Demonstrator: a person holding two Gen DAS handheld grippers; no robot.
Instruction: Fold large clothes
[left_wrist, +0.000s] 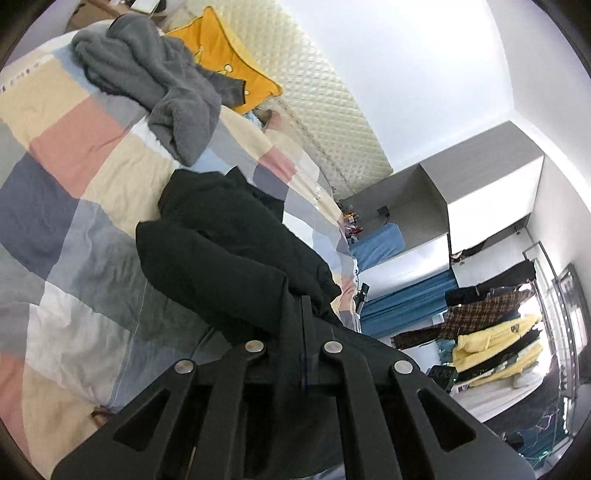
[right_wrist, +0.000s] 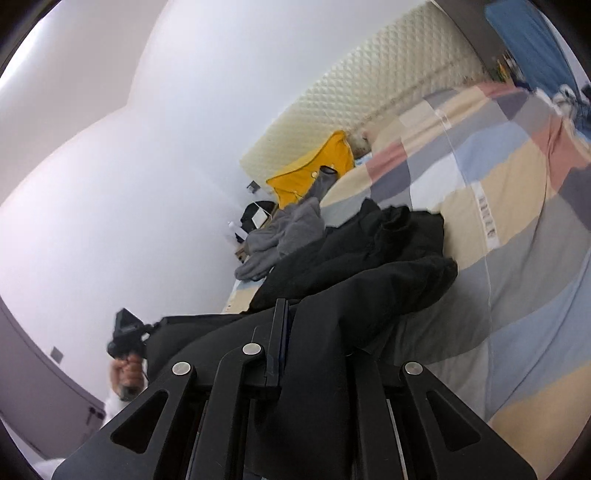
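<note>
A large black garment (left_wrist: 229, 243) lies bunched on the patchwork bed cover (left_wrist: 74, 206). My left gripper (left_wrist: 301, 310) is shut on one edge of it, the cloth draped over the fingers. In the right wrist view the same black garment (right_wrist: 369, 266) hangs from my right gripper (right_wrist: 284, 317), which is shut on another edge and lifts it off the bed cover (right_wrist: 517, 221). The left gripper (right_wrist: 127, 338) shows in a hand at lower left, the cloth stretched between the two.
A grey fleece garment (left_wrist: 159, 81) and a yellow pillow (left_wrist: 229, 55) lie near the quilted headboard (left_wrist: 325, 96). A clothes rack with hanging clothes (left_wrist: 491, 332) and a wardrobe (left_wrist: 480, 192) stand beside the bed. A white wall (right_wrist: 129, 166) is on the left.
</note>
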